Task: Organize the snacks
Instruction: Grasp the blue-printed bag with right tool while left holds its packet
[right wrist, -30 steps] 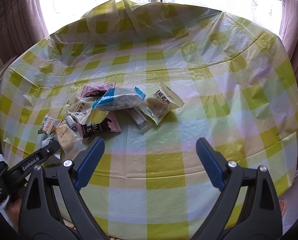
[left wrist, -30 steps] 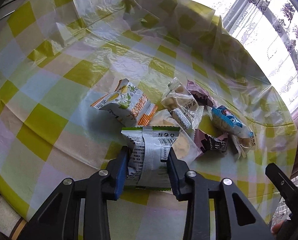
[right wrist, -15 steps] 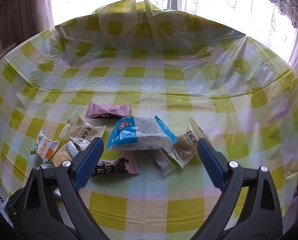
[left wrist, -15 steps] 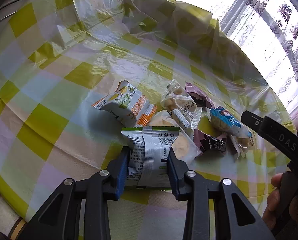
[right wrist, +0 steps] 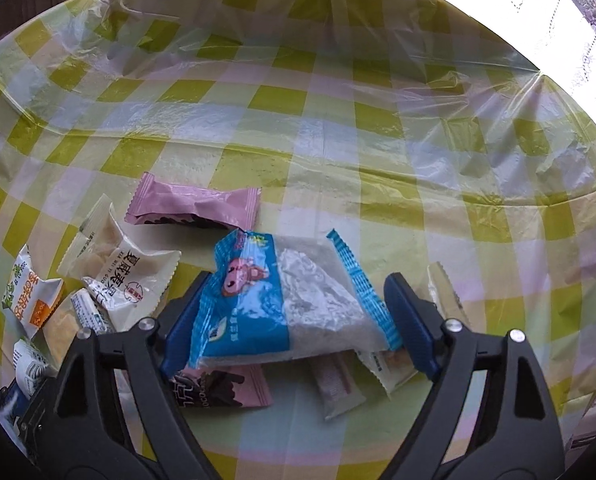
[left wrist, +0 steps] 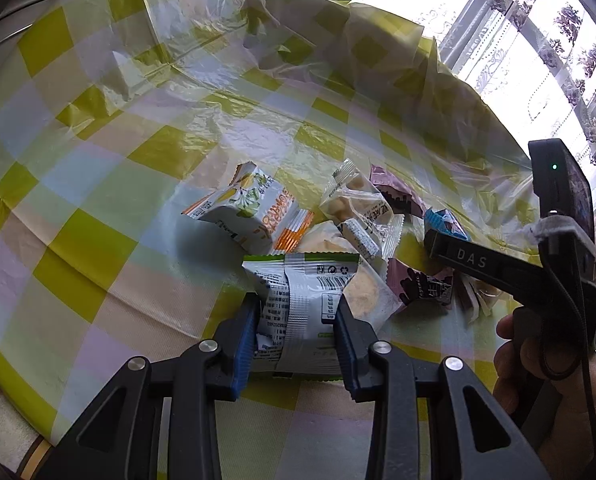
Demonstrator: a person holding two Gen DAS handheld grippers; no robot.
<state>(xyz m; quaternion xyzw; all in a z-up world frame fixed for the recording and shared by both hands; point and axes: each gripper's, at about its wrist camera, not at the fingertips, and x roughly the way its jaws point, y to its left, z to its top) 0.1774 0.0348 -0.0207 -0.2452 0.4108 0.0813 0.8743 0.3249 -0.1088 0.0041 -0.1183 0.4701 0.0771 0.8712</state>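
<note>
On my left, the left hand-held gripper (left wrist: 296,320) is clamped on a white green-edged snack packet (left wrist: 301,304), holding it just above the checked counter (left wrist: 98,200). Beyond it sits a loose pile: an orange-and-white packet (left wrist: 254,212), a cream packet (left wrist: 357,204), and pink wrappers (right wrist: 194,204). On my right, the right hand-held gripper (right wrist: 294,320) straddles the blue-and-clear packet (right wrist: 286,304), its jaws closing; its pads seem just short of pressing, though I can't be sure.
</note>
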